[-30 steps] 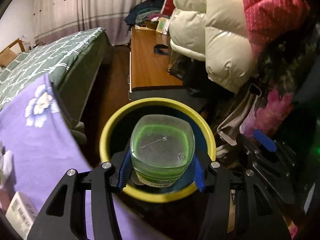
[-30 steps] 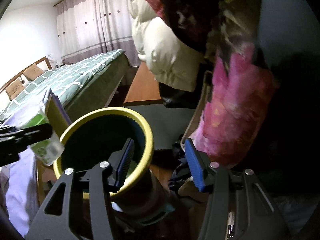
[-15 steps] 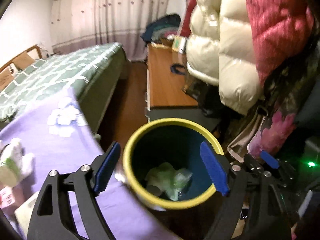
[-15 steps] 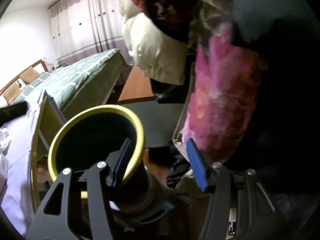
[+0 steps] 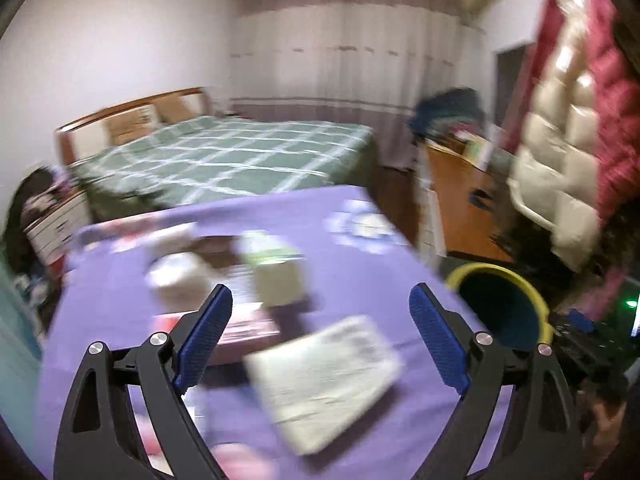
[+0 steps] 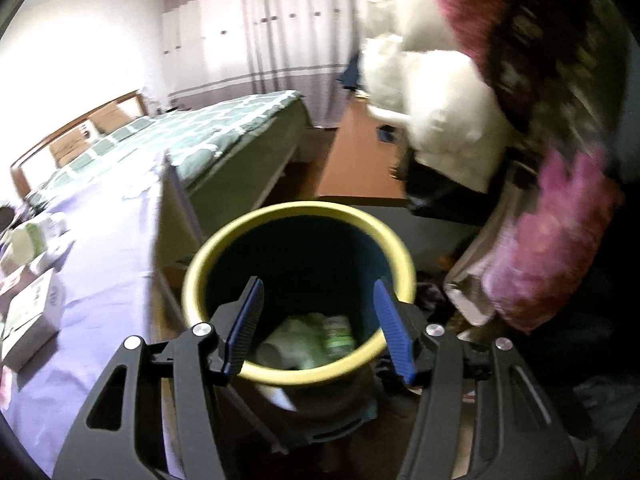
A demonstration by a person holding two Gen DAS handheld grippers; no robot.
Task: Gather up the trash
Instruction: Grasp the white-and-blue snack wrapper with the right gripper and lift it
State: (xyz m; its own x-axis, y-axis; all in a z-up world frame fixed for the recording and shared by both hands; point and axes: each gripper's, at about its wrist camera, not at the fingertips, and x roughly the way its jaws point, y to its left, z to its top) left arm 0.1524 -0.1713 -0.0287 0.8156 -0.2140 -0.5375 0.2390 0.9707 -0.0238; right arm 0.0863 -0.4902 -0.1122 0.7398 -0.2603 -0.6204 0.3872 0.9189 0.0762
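Note:
My left gripper (image 5: 320, 290) hangs over the purple-clothed table (image 5: 372, 268) with its jaws opening and nothing between them. Under it lie a flat white packet (image 5: 324, 380), a pale box (image 5: 280, 284) and a crumpled white thing (image 5: 176, 276), all blurred. The yellow-rimmed bin (image 5: 492, 269) stands off the table's right edge. In the right wrist view, my right gripper (image 6: 319, 284) is open above the bin (image 6: 296, 208). A green bottle (image 6: 338, 336) and white scraps (image 6: 286, 346) lie at the bin's bottom.
Boxes and packets (image 6: 32, 312) sit on the table's left part. A green checked bed (image 5: 224, 160) lies behind the table. A wooden bench (image 5: 456, 200) runs beside it. Puffy coats (image 6: 448, 120) hang close to the right of the bin.
The left gripper let the green bottle fall into the bin, opened wide and swung left and up over the table. The right gripper shifted so that the bin sits centred beneath it.

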